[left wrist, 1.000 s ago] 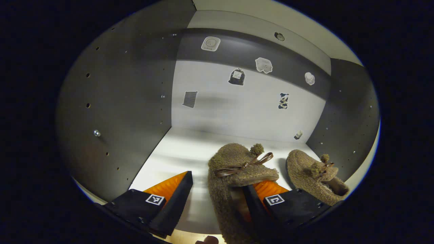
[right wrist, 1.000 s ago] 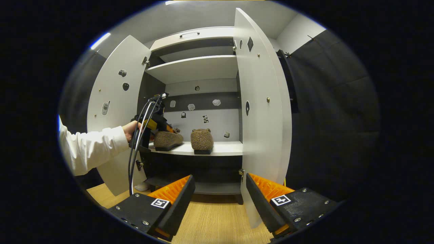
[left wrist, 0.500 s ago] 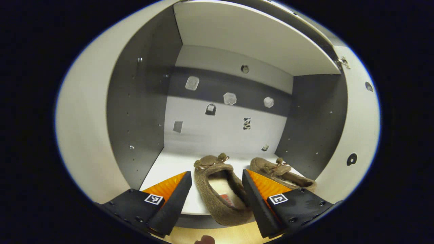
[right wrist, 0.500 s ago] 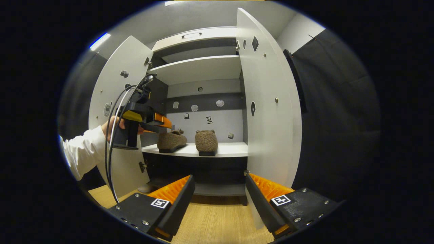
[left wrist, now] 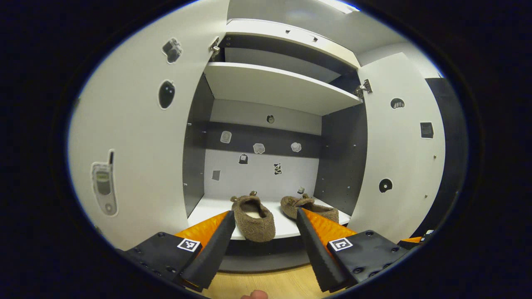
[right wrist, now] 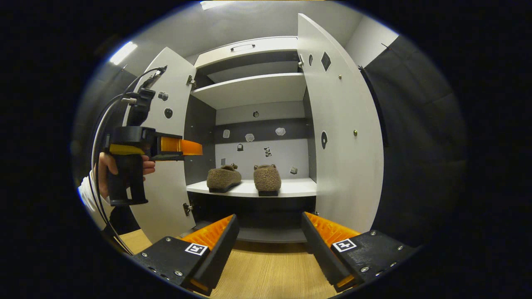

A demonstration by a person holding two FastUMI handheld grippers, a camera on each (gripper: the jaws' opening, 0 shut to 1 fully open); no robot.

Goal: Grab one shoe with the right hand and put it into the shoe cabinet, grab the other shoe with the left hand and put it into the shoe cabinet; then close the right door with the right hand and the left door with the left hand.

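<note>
Two brown fuzzy shoes stand side by side on the cabinet's middle shelf (right wrist: 296,189), toes towards the back: one (left wrist: 253,218) on the left, the other (left wrist: 309,207) on the right. In the right gripper view they show as a left shoe (right wrist: 224,177) and a right shoe (right wrist: 267,177). My left gripper (left wrist: 266,245) is open, empty, and outside the cabinet in front of the shelf. A hand holds that left gripper (right wrist: 195,148) level beside the open left door (right wrist: 166,178). My right gripper (right wrist: 270,245) is open and empty, farther back over the floor.
Both cabinet doors stand wide open, the left door (left wrist: 137,137) and the right door (left wrist: 399,166), with stickers on them. An upper shelf (left wrist: 274,85) spans the cabinet above the shoes. Wooden floor (right wrist: 266,274) lies in front. Black cloth (right wrist: 415,145) hangs to the right.
My left gripper let go of the left shoe and pulled back out of the cabinet, so both doors now show. The right gripper barely shifted.
</note>
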